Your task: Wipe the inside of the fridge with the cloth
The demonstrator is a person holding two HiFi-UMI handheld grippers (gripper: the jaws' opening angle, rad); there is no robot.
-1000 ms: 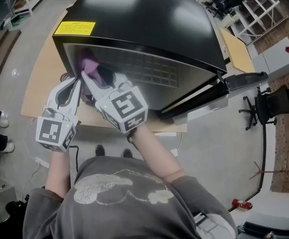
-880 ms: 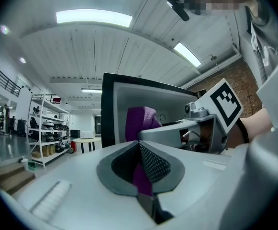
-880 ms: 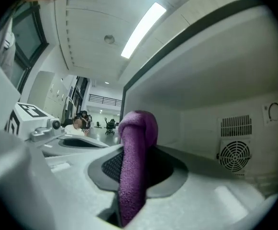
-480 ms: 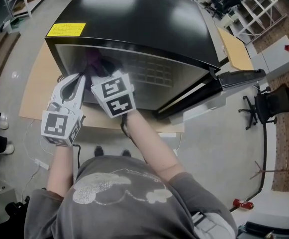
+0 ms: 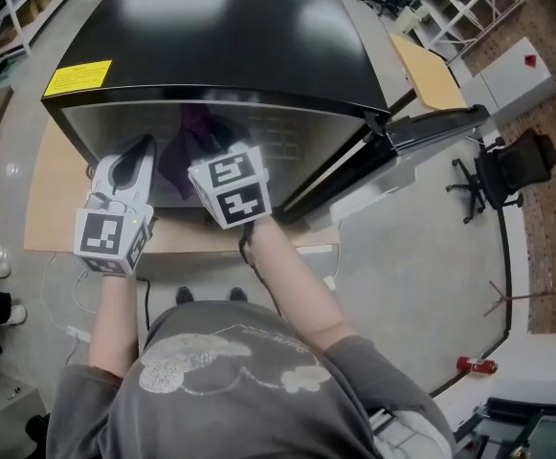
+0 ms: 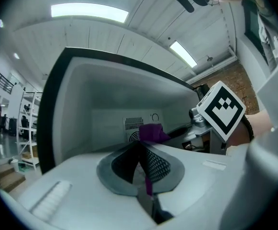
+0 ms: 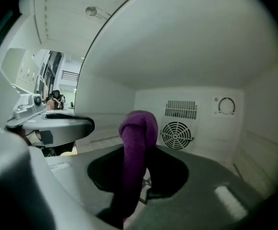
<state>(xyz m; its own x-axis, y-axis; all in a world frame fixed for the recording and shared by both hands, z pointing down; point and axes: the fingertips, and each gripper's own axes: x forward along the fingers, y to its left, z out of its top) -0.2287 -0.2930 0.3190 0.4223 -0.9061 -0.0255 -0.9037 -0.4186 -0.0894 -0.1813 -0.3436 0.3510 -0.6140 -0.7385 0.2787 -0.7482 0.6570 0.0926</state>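
The right gripper (image 5: 204,159) clamps the cloth (image 7: 138,128) mid-frame, bunched for wiping the fridge (image 5: 211,36) (left gripper (image 5: 134,161), jaws closed together, idles left).

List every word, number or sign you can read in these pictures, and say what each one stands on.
No text here can be quoted.
Yellow label on top of the fridge: printed, but too small to read.
Marker cubes: black-and-white square patterns only, no words.
Round dial mark on the back wall inside the fridge: no figures legible.
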